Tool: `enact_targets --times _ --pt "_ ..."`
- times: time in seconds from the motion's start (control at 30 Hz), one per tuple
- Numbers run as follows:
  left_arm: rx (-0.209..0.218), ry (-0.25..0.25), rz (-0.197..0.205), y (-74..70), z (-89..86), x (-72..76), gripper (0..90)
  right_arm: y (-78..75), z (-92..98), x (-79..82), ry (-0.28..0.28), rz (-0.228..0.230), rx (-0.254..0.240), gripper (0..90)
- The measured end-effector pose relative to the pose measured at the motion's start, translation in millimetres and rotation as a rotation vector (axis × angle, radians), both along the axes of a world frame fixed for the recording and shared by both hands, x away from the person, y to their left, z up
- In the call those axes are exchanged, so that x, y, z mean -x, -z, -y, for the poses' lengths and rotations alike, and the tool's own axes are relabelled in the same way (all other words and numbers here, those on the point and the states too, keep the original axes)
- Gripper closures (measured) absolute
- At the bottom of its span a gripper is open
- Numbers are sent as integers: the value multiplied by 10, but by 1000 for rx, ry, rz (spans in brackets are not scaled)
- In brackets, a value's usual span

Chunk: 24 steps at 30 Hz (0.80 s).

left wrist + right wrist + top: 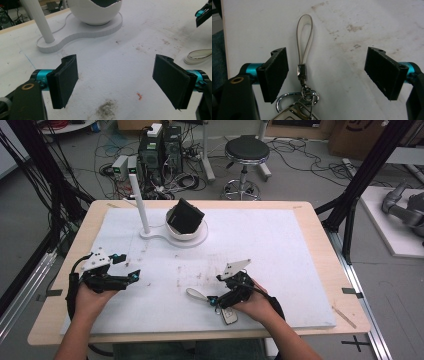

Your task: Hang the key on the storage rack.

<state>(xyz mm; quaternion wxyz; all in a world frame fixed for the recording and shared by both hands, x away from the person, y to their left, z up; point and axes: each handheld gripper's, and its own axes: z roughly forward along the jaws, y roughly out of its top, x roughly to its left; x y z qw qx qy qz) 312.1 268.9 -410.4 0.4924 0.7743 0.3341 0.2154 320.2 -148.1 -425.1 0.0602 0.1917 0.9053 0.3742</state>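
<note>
We find the key fob [229, 316] with its strap [304, 37] lying on the surface [280, 250] beneath the right gripper [325, 72], jaws spread, strap running along the gripper's axis (nearer its left jaw). The left gripper [115, 80] hangs spread and empty, well apart.

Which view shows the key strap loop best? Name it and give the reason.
The right gripper view: the strap loop lies whole and close between the open jaws, its metal clasp clear. In the high view it is a small pale loop. The left gripper view catches its end at the right edge.
</note>
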Motion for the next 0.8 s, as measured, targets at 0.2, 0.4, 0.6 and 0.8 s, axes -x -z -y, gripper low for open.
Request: enact_targets --times 0.2,0.4,0.6,0.8 --pt "1 0 0 1 4 1 206 36 -73 30 -49 -10 39 264" --pt "-1 3 1 2 15 1 206 78 -125 51 -92 -13 85 347" --pt "-1 3 1 1 17 2 206 107 -151 81 -126 4 145 554" --pt "-4 3 3 -2 19 3 206 90 -156 126 -160 32 161 821"
